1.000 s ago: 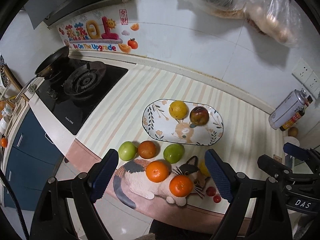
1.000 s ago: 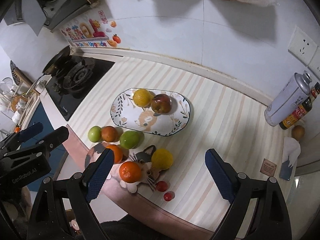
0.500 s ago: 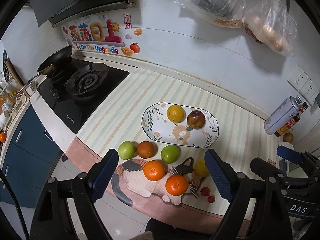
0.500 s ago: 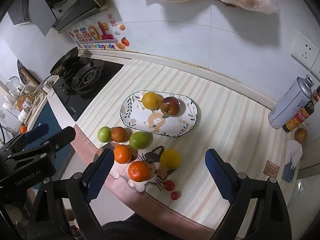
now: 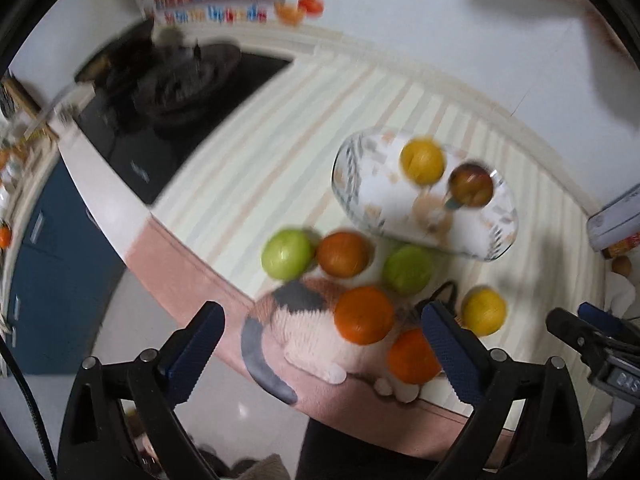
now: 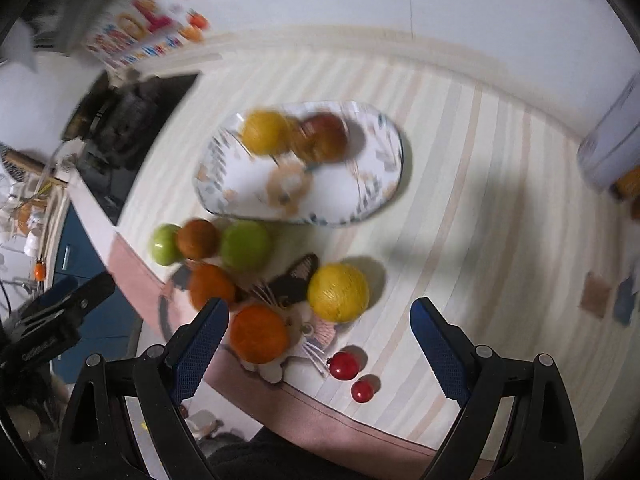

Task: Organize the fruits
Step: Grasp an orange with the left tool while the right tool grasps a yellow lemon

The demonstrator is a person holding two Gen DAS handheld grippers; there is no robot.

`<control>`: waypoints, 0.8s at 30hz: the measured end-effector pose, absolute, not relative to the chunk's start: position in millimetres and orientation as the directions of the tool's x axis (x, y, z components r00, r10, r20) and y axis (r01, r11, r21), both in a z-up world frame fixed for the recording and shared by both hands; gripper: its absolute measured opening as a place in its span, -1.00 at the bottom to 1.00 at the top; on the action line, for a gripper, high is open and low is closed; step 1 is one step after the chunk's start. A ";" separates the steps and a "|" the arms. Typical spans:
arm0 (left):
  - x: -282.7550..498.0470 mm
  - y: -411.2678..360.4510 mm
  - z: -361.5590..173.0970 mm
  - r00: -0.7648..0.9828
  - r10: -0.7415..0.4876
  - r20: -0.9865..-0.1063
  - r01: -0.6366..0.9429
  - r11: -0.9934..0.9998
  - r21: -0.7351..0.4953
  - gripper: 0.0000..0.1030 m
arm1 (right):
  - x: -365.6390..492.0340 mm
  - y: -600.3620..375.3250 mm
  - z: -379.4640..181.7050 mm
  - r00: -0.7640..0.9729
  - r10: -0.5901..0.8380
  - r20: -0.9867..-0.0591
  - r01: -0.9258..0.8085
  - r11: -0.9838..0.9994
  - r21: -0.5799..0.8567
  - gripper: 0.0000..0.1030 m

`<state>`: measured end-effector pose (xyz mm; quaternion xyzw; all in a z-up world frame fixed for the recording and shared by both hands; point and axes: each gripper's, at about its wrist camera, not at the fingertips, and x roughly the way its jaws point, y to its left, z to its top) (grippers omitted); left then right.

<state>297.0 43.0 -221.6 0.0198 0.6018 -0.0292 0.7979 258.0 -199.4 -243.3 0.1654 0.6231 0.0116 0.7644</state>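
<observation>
An oval patterned plate (image 5: 360, 184) (image 6: 376, 184) on the striped counter holds a yellow fruit (image 5: 422, 160) and a reddish apple (image 5: 471, 189). In front of it lie two green fruits (image 5: 286, 254) (image 5: 406, 269), several oranges (image 5: 363, 314) (image 6: 259, 333), a yellow lemon (image 6: 338, 292) (image 5: 483, 311) and two small red fruits (image 6: 344, 365). My left gripper (image 5: 320, 344) hovers above the oranges, its jaws opening with nothing gripped. My right gripper (image 6: 319, 334) is open above the orange and lemon, apart from both.
A black gas stove (image 5: 168, 80) with a pan sits at the left. A spray can (image 6: 612, 148) and bottle stand at the right by the wall. The counter's pink front edge (image 6: 320, 412) runs along the bottom, with a cat picture on the mat.
Both grippers have dropped toward the counter, so the fruits look larger and the picture is blurred. The left jaws have spread wider. No fruit has moved.
</observation>
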 end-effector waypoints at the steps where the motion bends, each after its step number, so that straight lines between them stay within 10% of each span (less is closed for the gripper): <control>1: 298.9 42.6 -232.4 0.251 -0.028 -0.968 0.072 0.997 -0.010 0.96 | 262.3 -200.7 -260.5 0.192 0.227 -0.955 0.206 0.942 0.265 0.83; 8: 309.4 21.3 -295.8 0.117 -0.035 -0.993 0.143 0.990 -0.018 0.91 | 280.1 -198.9 -330.8 0.082 0.249 -0.965 0.264 0.928 0.262 0.74; 15: 324.4 3.7 -338.8 0.025 -0.043 -0.999 0.199 0.979 -0.038 0.82 | 288.4 -193.9 -365.9 0.020 0.268 -0.963 0.277 0.924 0.263 0.21; 18: 323.4 -1.4 -348.2 0.005 -0.072 -0.997 0.220 0.973 -0.069 0.21 | 283.8 -191.6 -365.9 0.001 0.246 -0.969 0.261 0.936 0.237 0.21; 24: 316.5 -7.3 -350.4 0.040 -0.062 -0.997 0.267 0.963 -0.049 0.21 | 272.6 -191.6 -374.1 -0.017 0.273 -0.962 0.259 0.930 0.260 0.23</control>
